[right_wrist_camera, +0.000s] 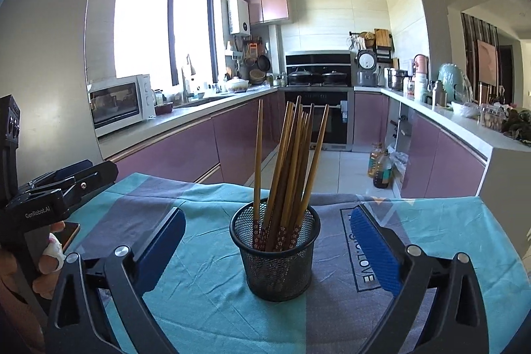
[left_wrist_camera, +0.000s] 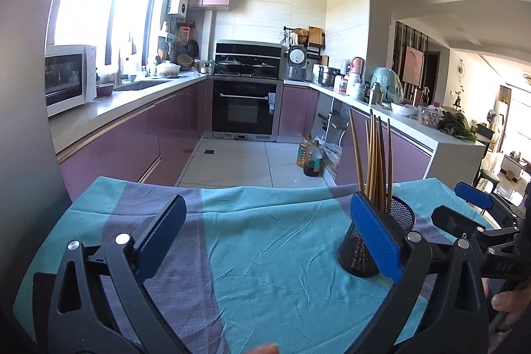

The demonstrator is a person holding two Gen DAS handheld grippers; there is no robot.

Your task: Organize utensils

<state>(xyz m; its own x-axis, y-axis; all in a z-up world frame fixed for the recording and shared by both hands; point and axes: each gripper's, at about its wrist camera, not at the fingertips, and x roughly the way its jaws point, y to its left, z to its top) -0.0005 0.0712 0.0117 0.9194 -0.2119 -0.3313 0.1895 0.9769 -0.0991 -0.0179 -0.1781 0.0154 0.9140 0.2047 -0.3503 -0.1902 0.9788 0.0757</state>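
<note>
A black mesh cup stands upright on the teal and grey tablecloth, holding several brown chopsticks with flowered tips down. My right gripper is open, its blue pads on either side of the cup with a gap on each side. My left gripper is open over bare cloth with nothing between its fingers. In the left wrist view the cup and chopsticks sit just behind the right-hand pad. Each gripper shows in the other's view: the right gripper and the left gripper.
The table's far edge drops to a tiled kitchen floor with oil bottles. Purple cabinets and cluttered counters line both sides, with an oven at the back. A phone lies at the table's left edge by a person's hand.
</note>
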